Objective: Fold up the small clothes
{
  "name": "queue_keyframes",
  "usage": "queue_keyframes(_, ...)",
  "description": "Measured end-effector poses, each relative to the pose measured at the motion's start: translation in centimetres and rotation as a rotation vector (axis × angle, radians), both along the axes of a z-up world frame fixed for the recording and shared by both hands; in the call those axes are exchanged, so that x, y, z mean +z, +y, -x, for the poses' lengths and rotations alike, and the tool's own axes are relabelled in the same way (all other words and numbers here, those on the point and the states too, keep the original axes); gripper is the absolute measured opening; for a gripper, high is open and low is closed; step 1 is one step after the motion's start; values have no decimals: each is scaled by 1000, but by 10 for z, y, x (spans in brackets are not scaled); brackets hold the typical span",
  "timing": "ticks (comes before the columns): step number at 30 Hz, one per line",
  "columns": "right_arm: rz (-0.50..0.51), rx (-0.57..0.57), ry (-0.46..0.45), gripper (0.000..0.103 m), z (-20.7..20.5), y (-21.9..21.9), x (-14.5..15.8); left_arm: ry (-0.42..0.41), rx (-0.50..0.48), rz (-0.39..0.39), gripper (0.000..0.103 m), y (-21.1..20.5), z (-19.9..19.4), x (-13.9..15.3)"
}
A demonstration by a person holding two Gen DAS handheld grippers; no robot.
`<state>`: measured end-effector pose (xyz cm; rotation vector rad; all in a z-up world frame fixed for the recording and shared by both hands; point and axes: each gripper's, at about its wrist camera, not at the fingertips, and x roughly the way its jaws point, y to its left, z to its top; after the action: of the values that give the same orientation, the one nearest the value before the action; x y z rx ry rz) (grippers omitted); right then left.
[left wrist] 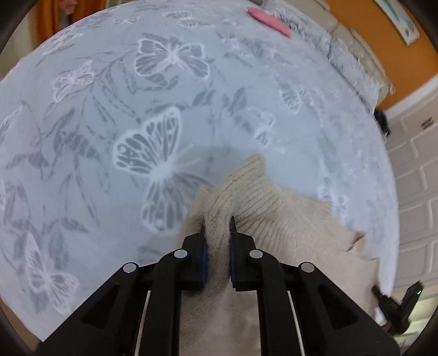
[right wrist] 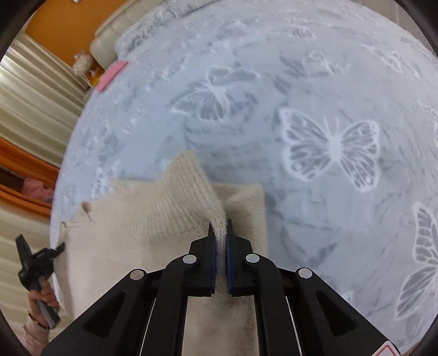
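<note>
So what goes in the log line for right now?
left gripper: shut on sweater | right gripper: shut on sweater | sweater: on bedspread

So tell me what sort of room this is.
Most likely a bedroom at home: the cream knit garment lies on a bed under a butterfly-print blanket, with a padded headboard behind it and curtains along an orange wall.

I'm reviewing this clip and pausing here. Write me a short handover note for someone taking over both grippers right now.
Left gripper: shut on the cream knit garment.
Right gripper: shut on a ribbed fold of the same garment.
Garment lies near the edge of the butterfly bedspread; a pink item sits at the far side.
Done: both grips taken.
Left: carry the fold over, flatten, release.
</note>
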<state>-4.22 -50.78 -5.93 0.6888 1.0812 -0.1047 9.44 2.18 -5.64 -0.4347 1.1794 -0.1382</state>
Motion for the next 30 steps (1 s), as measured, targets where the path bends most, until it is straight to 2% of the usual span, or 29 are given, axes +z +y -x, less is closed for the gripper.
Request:
queue_keyframes(3, 2, 2, -82, 5, 4, 4, 25, -52, -18, 16, 11, -1, 1, 16)
queue_keyframes(5, 19, 10, -49, 5, -4, 1, 13, -35, -25, -7, 11, 0, -4, 8)
queue_keyframes(7, 14, 21, 56, 6, -14, -1, -21, 10, -24, -25, 12, 1, -9, -12)
queue_keyframes(8, -3, 27, 78, 6, -18, -1, -28, 24, -28, -29, 14, 1, -11, -21)
queue_keyframes(10, -13, 14, 53, 14, -16, -2, -16, 2, -25, -26, 17, 1, -8, -12)
queue_keyframes(11, -9, 5, 26, 18, -11, -2, -3, -8, -21, -15, 26, 3, -6, -5)
queue_keyframes(12, 5, 0, 8, 34, -5, -2, 7, -21, -10, -5, 34, 7, -2, 2)
queue_keyframes(13, 31, -1, -6, 53, 4, -1, 17, -41, 4, 4, 52, 12, 4, 10)
queue_keyframes(14, 45, -3, -11, 59, 11, -2, 21, -68, 24, 18, 70, 20, 13, 19)
queue_keyframes(15, 51, -6, -15, 64, 20, -2, 24, -88, 41, 30, 75, 27, 23, 23)
queue_keyframes(17, 5, -10, -4, 65, 38, -4, 20, -72, 45, 59, 77, 38, 36, 21)
queue_keyframes(20, -108, -34, 25, 68, 56, -2, -3, 8, 36, 98, 80, 44, 57, 2)
queue_keyframes(23, -198, -46, 71, 68, 58, 9, -30, 99, 42, 77, 82, 38, 71, -24)
queue_keyframes(25, -217, -75, 67, 72, 51, 15, -38, 81, 41, 50, 86, 30, 76, -29)
queue_keyframes(26, -210, -75, 50, 69, 46, 19, -36, 75, 19, 14, 86, 22, 75, -28)
queue_keyframes(27, -214, -62, 42, 36, 41, 23, -33, 88, 2, -22, 84, 16, 73, -27)
queue_keyframes(28, -218, -47, 56, 26, 34, 25, -29, 93, -11, -24, 57, 12, 70, -26)
queue_keyframes(29, -213, -50, 48, 24, 32, 25, -22, 110, -38, 40, 25, 11, 67, -22)
queue_keyframes(30, -203, -48, 14, 21, 31, 24, -9, 136, -32, 72, 20, 12, 65, -15)
